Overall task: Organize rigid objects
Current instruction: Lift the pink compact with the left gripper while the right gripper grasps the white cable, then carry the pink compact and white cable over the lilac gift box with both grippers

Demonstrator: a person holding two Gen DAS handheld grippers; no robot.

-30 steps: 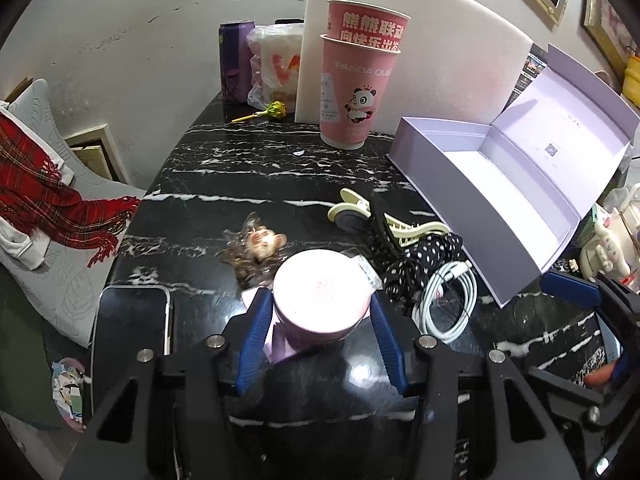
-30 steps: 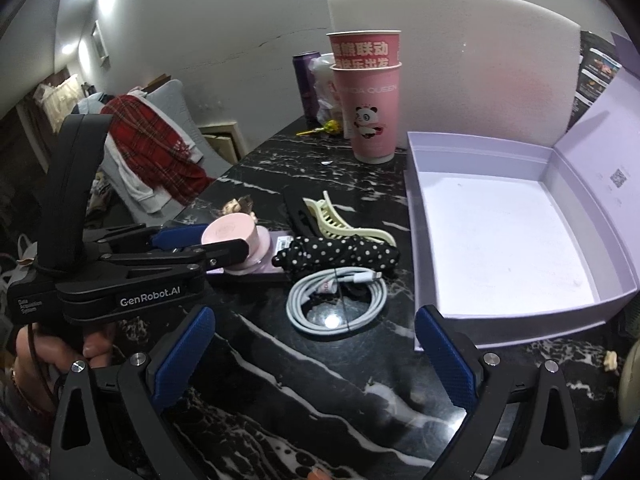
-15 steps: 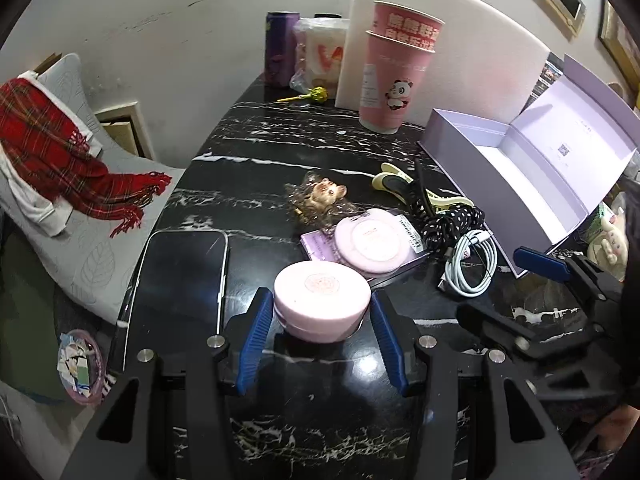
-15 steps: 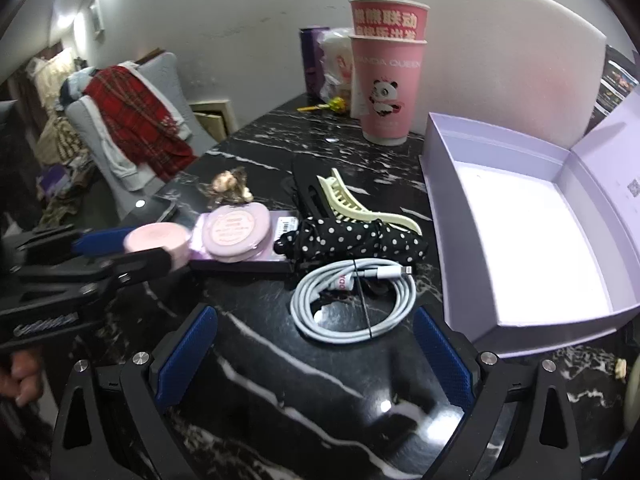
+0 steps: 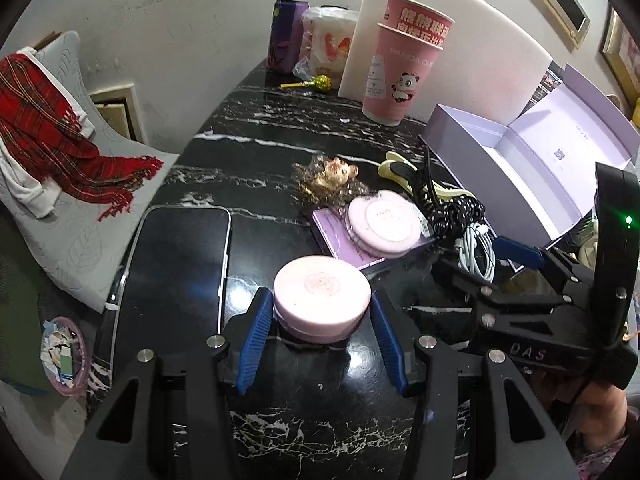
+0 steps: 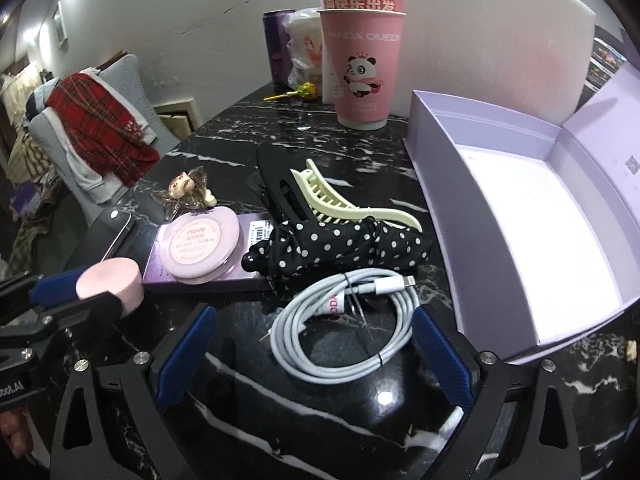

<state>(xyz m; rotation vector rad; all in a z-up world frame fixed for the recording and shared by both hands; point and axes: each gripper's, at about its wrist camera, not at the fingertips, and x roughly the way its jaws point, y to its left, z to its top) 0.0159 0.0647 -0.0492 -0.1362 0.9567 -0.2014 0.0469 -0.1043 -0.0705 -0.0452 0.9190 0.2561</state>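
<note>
My left gripper [image 5: 322, 312] is shut on a round pink jar [image 5: 322, 296], held just above the black marble table; the jar also shows in the right wrist view [image 6: 110, 282]. My right gripper [image 6: 314, 340] is open and empty, its fingers either side of a coiled white cable [image 6: 348, 320]. A pink compact [image 6: 204, 242] lies on a purple card [image 6: 256, 236]. A polka-dot umbrella [image 6: 344, 248], a cream hair claw [image 6: 344, 204] and a black clip [image 6: 276, 178] lie behind the cable. The open lilac box [image 6: 520, 216] is at the right.
A phone [image 5: 180, 268] lies left of the jar. A small doll charm [image 5: 332, 176] sits mid-table. Stacked pink cups [image 6: 362, 64], a purple can [image 6: 276, 48], a bag and a lollipop [image 6: 304, 90] stand at the back before a white foam board [image 6: 500, 36].
My left gripper has lifted the pink jar off the compact and drawn it back toward the near left. My right gripper has moved forward over the cable.
</note>
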